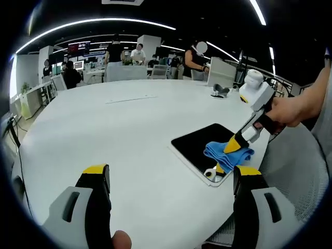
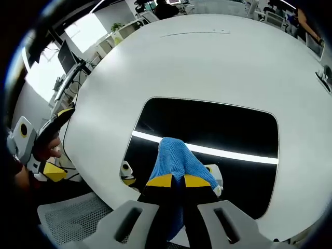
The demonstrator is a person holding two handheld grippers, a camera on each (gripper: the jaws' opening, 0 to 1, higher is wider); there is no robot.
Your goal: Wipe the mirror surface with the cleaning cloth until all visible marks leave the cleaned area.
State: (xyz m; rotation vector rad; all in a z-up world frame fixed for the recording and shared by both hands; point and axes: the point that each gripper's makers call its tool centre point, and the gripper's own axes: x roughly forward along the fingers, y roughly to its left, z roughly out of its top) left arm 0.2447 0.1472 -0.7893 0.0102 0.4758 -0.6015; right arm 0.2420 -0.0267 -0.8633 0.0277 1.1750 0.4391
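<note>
White and round, the surface (image 1: 104, 129) carries the dark mirror (image 2: 218, 129) near its edge. Right tongs (image 2: 173, 180) are clenched on the blue cleaning cloth (image 2: 174, 158), pressing it onto the glass (a ceiling light streak reflects beside it). Left tongs (image 1: 168, 174) hover released, well apart.

Open-plan office, large white table (image 1: 129, 135), desks with monitors (image 1: 79, 49), people (image 1: 137, 53) working, ceiling strip lights (image 1: 98, 22)

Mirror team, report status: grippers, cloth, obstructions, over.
Right gripper shut on cloth, pressed on mirror. Left gripper open, idle. Nothing obstructing.
</note>
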